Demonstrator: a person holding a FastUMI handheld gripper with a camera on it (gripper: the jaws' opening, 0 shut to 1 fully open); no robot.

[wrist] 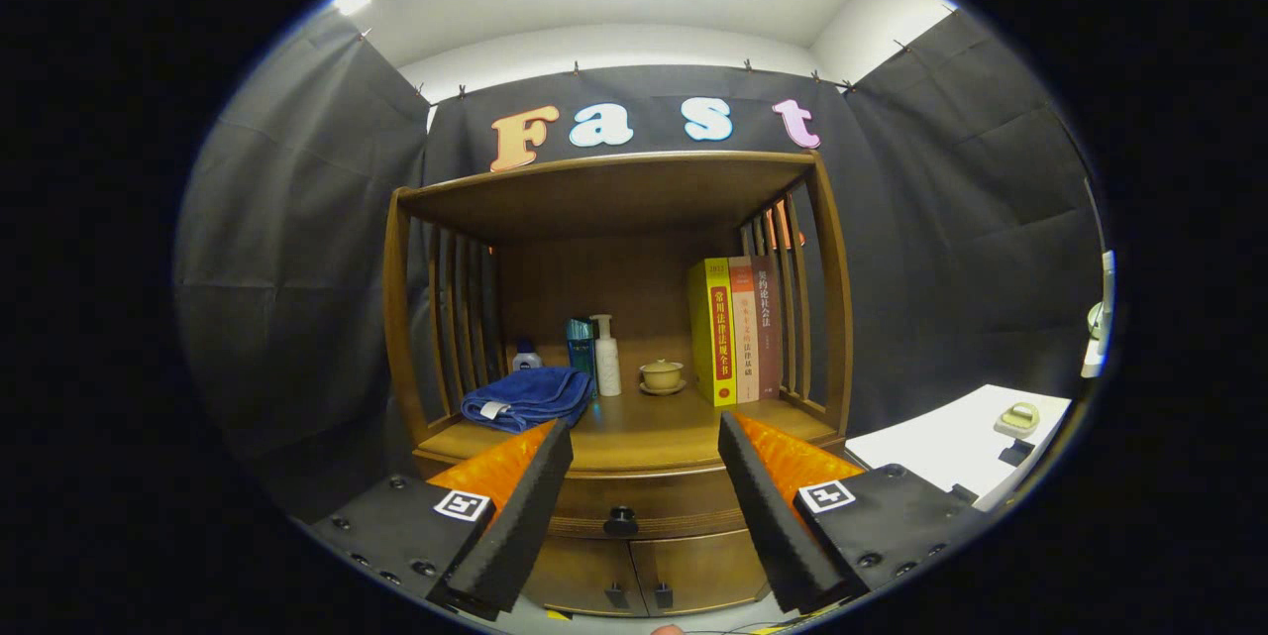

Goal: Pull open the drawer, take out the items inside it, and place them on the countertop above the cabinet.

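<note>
Gripper (644, 476) fingers stood spread apart, gripping nothing — aimed at wooden cabinet (832, 338). Drawer (684, 491) was closed, its dark knob (621, 521) between fingers, beyond tips. Countertop (634, 437) above held folded blue towel (527, 397), pump bottle (606, 356), lidded cup (661, 375), three books (735, 330).

The gripper (644, 462) sits low in the middle of the frame, its two fingers (520, 516) spread wide apart and angled inward toward their tips, clamping nothing.
</note>
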